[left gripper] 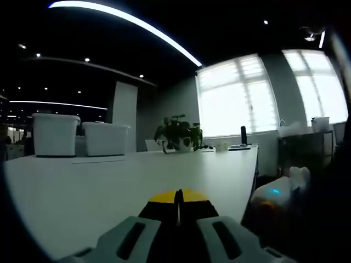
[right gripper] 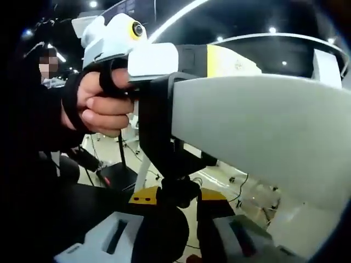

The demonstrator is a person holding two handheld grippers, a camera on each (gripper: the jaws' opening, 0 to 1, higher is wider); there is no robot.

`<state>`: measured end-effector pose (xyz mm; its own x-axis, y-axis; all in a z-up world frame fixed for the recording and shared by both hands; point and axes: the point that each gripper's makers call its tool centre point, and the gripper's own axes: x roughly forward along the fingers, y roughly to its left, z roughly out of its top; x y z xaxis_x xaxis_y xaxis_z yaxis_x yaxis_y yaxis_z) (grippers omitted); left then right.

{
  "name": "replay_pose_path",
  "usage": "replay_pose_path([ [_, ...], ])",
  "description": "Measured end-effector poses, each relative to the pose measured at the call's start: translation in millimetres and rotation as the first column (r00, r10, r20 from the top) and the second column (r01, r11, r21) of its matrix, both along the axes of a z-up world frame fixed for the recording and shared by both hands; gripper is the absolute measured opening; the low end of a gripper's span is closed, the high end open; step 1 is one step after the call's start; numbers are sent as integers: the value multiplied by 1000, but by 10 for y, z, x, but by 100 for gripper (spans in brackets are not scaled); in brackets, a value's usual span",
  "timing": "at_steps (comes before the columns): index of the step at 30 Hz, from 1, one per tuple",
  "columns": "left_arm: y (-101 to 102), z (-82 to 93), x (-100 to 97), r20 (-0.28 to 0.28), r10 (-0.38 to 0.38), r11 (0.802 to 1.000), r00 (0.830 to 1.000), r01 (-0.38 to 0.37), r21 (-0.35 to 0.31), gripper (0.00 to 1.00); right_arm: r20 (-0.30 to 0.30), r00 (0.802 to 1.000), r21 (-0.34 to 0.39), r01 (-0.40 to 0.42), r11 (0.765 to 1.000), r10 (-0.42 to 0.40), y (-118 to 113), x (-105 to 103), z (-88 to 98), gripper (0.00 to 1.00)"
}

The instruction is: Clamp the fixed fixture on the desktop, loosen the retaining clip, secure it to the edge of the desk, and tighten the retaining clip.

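No writing is legible. The left gripper (left gripper: 178, 205) lies on the white surface (left gripper: 109, 186), jaws together, empty. The right gripper's (right gripper: 180, 204) jaws pinch the black clamp's (right gripper: 164, 142) knob (right gripper: 178, 192) under the surface edge.

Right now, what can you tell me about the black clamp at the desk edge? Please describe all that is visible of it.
The clamp is black, matte, maybe metal or hard plastic. Its C-shaped body wraps the edge of the white desk, upper arm above the top, lower arm below. A screw with a round black knob hangs beneath. The left tongs, held in a hand, grip its upper part. The right tongs sit around the knob; whether the screw is tight I cannot tell.
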<state>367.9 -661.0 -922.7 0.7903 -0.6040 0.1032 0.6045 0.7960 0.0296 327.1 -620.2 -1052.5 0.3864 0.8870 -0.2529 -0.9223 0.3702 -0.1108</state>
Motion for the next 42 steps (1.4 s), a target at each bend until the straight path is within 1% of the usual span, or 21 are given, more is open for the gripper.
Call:
replay_pose_path([
  [2,0,0,1,-2,1,1000,1000,-1,0,1,0,1000,8,-2,1000,2,6,-3,4,23],
  [5,-1,1,1,-3,1,1000,1000,-1,-1,1,-31,999,19,35,999,-34,7,12,1,24],
  [7,-2,1,1,-3,1,1000,1000,-1,-1,1,-51,994,17,102,995,-101,-36,41,-8,25],
  [8,-2,1,1,-3,1,1000,1000,-1,-1,1,-46,991,24,131,991,-130,-86,89,-12,26],
  [10,-2,1,1,-2,2,1000,1000,-2,-1,1,-43,977,58,212,976,-210,-166,131,23,30],
  [11,-2,1,0,-2,2,1000,1000,-2,-1,1,-39,962,61,272,960,-270,-206,129,27,33],
  [12,-2,2,-1,0,2,1000,1000,-2,-1,1,-26,952,52,305,951,-304,-199,52,34,35],
  [14,-1,5,-5,6,2,1000,1000,-2,-1,1,-12,927,56,375,925,-375,-213,35,56,42],
  [16,-3,8,-11,15,-2,1000,1000,2,1,1,2,891,67,452,889,-453,-195,3,82,53],
  [17,-4,10,-12,17,-4,1000,1000,4,2,1,-4,870,63,492,868,-493,-185,-17,71,55],
  [18,-5,11,-15,21,-6,1000,1000,6,2,1,-14,849,64,528,847,-528,-171,-41,66,53],
  [19,-6,13,-19,25,-8,1000,1000,8,3,1,-10,820,67,572,818,-573,-179,-51,73,51],
  [20,-6,15,-21,28,-9,1000,1000,9,3,1,20,783,77,619,782,-622,-211,-47,106,46],
  [21,-7,17,-25,32,-12,1000,999,12,4,1,19,756,86,650,755,-654,-190,-75,120,38],
  [22,-9,17,-27,34,-14,1000,999,14,5,1,20,753,92,654,751,-658,-146,-101,129,35],
  [25,-13,20,-37,39,-22,1000,999,22,6,1,36,735,81,673,735,-677,-81,-90,115,46],
  [27,-14,23,-41,42,-25,1000,999,25,7,1,2,718,74,694,716,-696,-99,-82,82,45],
  [28,-15,23,-44,43,-27,1000,999,26,8,1,-4,717,76,696,714,-697,-98,-78,83,45],
  [32,-15,30,-49,50,-27,1000,998,27,9,1,1,689,65,723,688,-725,-151,-65,74,43],
  [40,-14,38,-59,52,-27,1000,998,27,9,1,-23,677,70,735,675,-735,-180,4,74,40],
  [42,-14,38,-60,51,-27,1000,998,27,9,1,-21,678,72,734,676,-734,-166,15,79,31],
])
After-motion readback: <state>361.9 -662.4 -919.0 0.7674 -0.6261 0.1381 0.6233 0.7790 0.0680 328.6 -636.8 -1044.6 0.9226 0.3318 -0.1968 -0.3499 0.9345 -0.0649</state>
